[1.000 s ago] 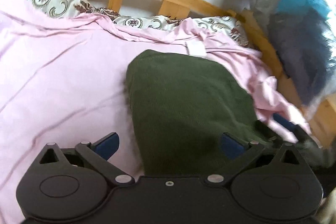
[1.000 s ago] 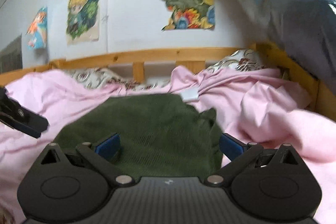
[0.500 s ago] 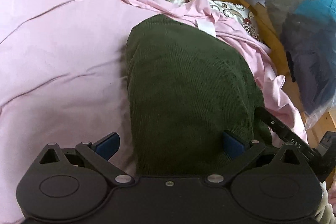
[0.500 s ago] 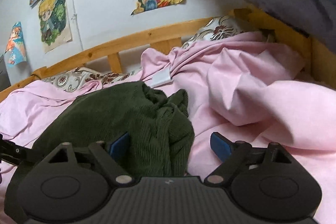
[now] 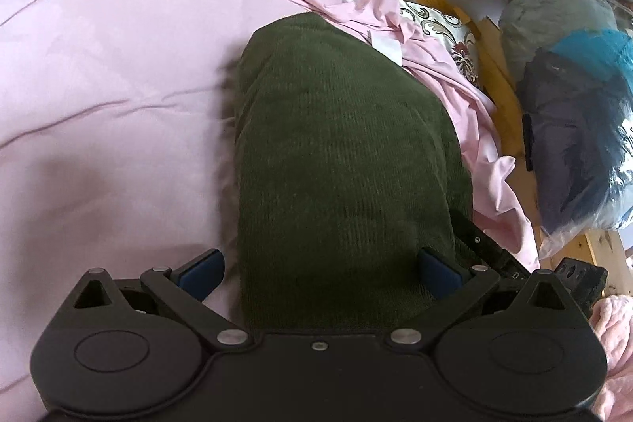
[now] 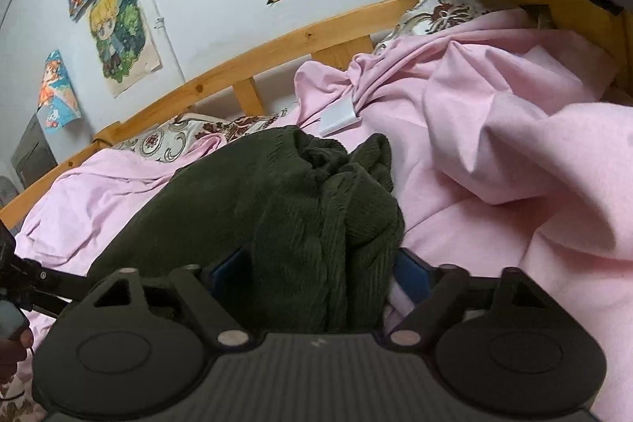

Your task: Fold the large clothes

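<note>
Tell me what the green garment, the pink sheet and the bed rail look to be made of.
Green garment: probably corduroy or rib knit, matte, with fine parallel ridges. Pink sheet: thin woven cloth, likely cotton, slightly smooth, creasing in sharp lines. Bed rail: light wood, maybe pine, with visible knots and a faint sheen suggesting varnish.

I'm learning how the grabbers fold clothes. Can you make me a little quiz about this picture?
1. True or false: the green garment lies on a pink sheet.
2. Which gripper has closed in on bunched green cloth: left or right?
3. Fill in: the bed frame is made of ____.

Key: 1 true. 2 right; the left one's fingers stand wide apart. 3 wood.
</note>
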Demonstrator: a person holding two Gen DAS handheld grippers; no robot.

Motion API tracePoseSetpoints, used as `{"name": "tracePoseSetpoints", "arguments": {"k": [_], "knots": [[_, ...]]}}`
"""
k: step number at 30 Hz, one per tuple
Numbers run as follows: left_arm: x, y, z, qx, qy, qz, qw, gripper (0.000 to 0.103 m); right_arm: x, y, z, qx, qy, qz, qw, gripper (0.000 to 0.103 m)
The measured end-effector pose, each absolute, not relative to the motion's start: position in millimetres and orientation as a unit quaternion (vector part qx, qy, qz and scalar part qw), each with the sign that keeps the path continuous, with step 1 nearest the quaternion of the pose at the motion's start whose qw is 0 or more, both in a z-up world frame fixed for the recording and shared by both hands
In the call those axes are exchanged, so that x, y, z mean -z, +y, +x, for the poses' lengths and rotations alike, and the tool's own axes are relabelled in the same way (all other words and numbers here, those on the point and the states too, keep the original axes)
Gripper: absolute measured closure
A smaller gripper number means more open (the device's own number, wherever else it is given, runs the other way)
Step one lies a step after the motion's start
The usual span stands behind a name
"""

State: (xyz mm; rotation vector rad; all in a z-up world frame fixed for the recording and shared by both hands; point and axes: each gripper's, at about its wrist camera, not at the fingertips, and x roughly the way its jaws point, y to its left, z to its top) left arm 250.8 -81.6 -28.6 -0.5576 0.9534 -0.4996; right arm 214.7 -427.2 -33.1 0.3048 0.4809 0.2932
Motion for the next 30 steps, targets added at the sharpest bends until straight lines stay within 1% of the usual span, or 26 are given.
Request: {"name": "tracePoseSetpoints", "arguments": {"k": [2,3,8,12,13,14,16,18,20,21,23,27,30], "knots": [[28,-82,250,0.234,0.446,-0.26,0.824,0.0,31,-421,211,-0.153,0.229,0.134,0.952,0.037],[28,-82,250,0.234,0.445,-0.257,0.825,0.0,29,-415,209,-0.151,0.226,0.115,0.955,0.039],[28,-79,247,0.23,0.442,-0.26,0.827,0.001,22,-386,196,-0.144,0.196,-0.003,0.97,0.047],[31,-78,245,0.229,0.442,-0.27,0.825,0.001,20,-379,191,-0.144,0.19,-0.024,0.971,0.047],[31,-78,245,0.228,0.441,-0.271,0.824,0.001,21,-381,191,-0.145,0.193,-0.017,0.97,0.045],[31,-79,245,0.228,0.441,-0.272,0.824,0.001,21,-384,192,-0.145,0.197,-0.007,0.97,0.041],[31,-78,245,0.23,0.44,-0.271,0.824,0.001,21,-394,194,-0.147,0.208,0.033,0.967,0.037],[32,-77,245,0.231,0.44,-0.272,0.824,0.001,22,-407,198,-0.148,0.219,0.078,0.961,0.024],[32,-78,246,0.231,0.441,-0.273,0.823,0.001,25,-419,205,-0.162,0.242,0.128,0.948,0.013],[32,-78,246,0.232,0.44,-0.272,0.824,0.001,28,-424,209,-0.173,0.252,0.151,0.94,0.011],[32,-77,246,0.235,0.44,-0.271,0.823,0.0,31,-429,212,-0.178,0.259,0.169,0.934,0.011],[31,-76,248,0.243,0.438,-0.263,0.825,0.0,30,-427,214,-0.2,0.274,0.166,0.926,0.008],[31,-76,248,0.245,0.44,-0.261,0.824,0.001,26,-422,217,-0.198,0.315,0.154,0.915,0.009]]}}
